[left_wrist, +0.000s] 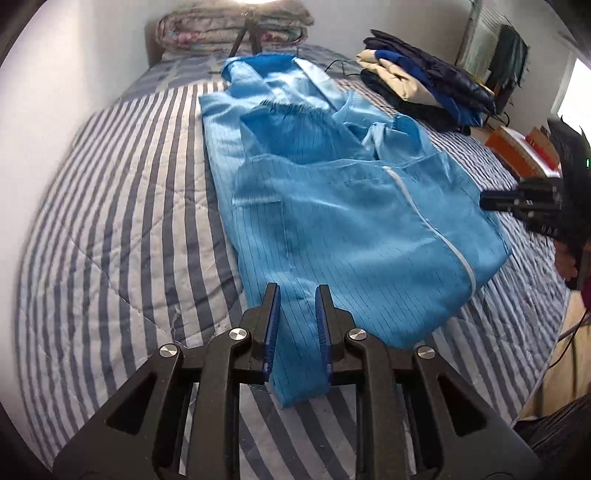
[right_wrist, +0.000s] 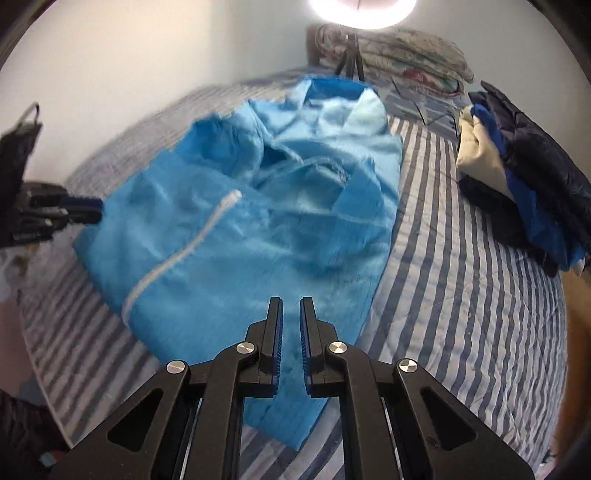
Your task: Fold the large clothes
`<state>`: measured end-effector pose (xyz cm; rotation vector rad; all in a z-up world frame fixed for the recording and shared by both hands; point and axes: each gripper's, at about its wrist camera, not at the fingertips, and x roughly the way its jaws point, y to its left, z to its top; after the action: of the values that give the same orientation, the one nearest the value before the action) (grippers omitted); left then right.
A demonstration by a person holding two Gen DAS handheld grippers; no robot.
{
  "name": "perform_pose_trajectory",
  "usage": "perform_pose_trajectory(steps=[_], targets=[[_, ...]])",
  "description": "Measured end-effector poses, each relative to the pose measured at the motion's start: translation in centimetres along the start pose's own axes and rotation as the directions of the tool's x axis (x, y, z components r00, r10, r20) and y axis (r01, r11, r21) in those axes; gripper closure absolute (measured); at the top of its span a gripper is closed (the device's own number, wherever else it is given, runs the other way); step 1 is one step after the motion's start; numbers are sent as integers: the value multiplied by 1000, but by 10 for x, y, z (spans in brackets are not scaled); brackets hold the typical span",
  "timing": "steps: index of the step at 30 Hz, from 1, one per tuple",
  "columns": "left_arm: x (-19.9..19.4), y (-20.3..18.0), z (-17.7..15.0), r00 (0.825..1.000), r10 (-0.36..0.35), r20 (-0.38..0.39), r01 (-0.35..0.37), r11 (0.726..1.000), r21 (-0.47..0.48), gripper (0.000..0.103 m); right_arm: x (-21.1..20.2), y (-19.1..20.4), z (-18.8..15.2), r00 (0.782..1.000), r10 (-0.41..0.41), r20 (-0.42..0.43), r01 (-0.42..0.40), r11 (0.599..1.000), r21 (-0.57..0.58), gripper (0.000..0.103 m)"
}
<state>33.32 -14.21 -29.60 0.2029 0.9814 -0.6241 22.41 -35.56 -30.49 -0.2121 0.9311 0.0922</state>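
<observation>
A large light-blue garment (left_wrist: 332,206) with a white zip lies spread lengthwise on the striped bed cover (left_wrist: 110,229), its collar at the far end. My left gripper (left_wrist: 297,291) is shut on the near hem, a strip of blue cloth filling the gap between its pads. In the right wrist view the same garment (right_wrist: 240,221) is rumpled, and my right gripper (right_wrist: 291,301) is shut on its near edge. Each view shows the other gripper at the garment's side: the right gripper (left_wrist: 487,202) and the left gripper (right_wrist: 94,206).
A pile of folded dark, cream and blue clothes (left_wrist: 424,88) (right_wrist: 517,177) sits on the bed's far right. A folded floral quilt (left_wrist: 232,29) (right_wrist: 399,48) and a tripod (right_wrist: 349,62) stand at the head by the wall. Orange boxes (left_wrist: 517,147) lie beyond the right edge.
</observation>
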Motion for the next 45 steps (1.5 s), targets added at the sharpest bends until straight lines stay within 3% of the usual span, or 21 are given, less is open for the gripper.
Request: perform_pose_trajectory(steps=[1,3,4,5,7,12,16,17,22,26,35,45], targets=[[1,5,3,1000,7,1,-7,1000,-30,81,3,-3,-2,1000,-16,-12,16,1000,23,95],[1,17,7,1000,20,12,-19,996,-84,37,3,-16,-9,1000,3,-22,-1,997,80,91],[0,26,10,1000,-6,23,9,992,-126,32,2,-22,-13,999,20,-26,-17,994,105,77],[1,31,12,999,-32,22,35,988,-152,31,1,-30,-18,999,43,-26,-40,991,131,59],[8,47,17,997,-82,3,81,971,-227,31,-2,-43,-26,996,87,-10,-84,983,165,51],[37,76,21,974,-222,-31,192,896,-401,31,9,-74,-40,974,228,-14,-213,930,299,51],[45,83,25,958,-286,0,256,858,-446,31,21,-88,-45,933,358,25,-339,856,390,51],[46,85,25,954,-298,4,267,848,-458,33,25,-92,-47,915,400,39,-380,828,412,51],[50,88,28,948,-317,-5,279,842,-461,50,35,-91,-46,874,479,88,-464,765,447,51],[59,82,32,949,-316,-18,273,845,-460,75,40,-89,-43,861,498,98,-486,751,448,51],[60,66,34,964,-262,-37,225,886,-405,92,44,-79,-37,867,497,42,-464,773,432,84],[48,60,34,975,-216,-56,187,928,-322,98,40,-68,-35,872,489,9,-450,796,405,94]])
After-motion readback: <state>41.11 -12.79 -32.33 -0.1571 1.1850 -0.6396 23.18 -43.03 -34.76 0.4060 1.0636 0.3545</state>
